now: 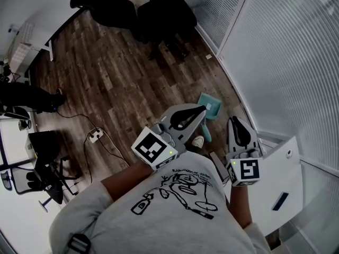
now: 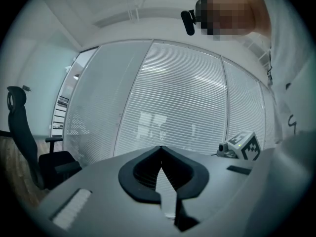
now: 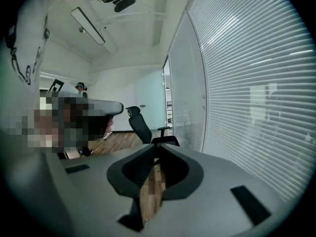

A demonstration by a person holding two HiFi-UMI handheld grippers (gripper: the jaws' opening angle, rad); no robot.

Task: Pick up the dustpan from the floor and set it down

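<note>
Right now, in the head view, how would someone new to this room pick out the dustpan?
Start at the blind-covered glass wall on the right and drop to where it meets the wood floor. The dustpan lies there, just past the tip of the left claw. It is the only teal thing, while the office chairs farther off are black.

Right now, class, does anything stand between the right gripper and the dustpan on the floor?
Nothing visible does. In the head view the teal dustpan lies on bare wood floor, with the shut, empty right gripper to its right; only the left gripper overlaps its handle.
</note>
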